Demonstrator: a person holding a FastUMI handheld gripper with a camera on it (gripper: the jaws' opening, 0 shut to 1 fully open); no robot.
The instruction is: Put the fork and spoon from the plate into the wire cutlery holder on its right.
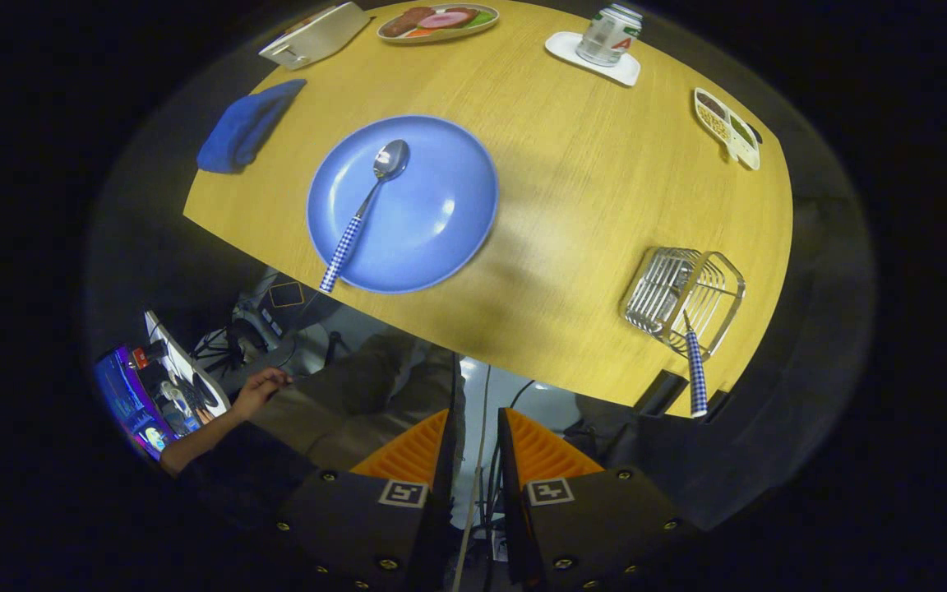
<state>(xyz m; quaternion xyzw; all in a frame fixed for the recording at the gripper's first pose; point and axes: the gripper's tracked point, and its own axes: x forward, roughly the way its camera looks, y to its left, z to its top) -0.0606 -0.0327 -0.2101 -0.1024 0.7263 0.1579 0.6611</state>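
Table [588, 214] wooden, seen from above. Plate [441, 205] blue, on table, well beyond gripper. Holder [683, 300] wire, right of plate, near table's edge. Spoon [362, 214] on plate's left half, checked handle overhanging plate's near rim. Fork [695, 374] in holder, right of plate, checked handle sticking out over table's edge. Cloth [247, 127] left of plate; can [609, 33] on coaster beyond plate, to the right. Gripper [478, 448] nearer than plate, off table, fingers slightly parted, narrow gap, gripping nothing.
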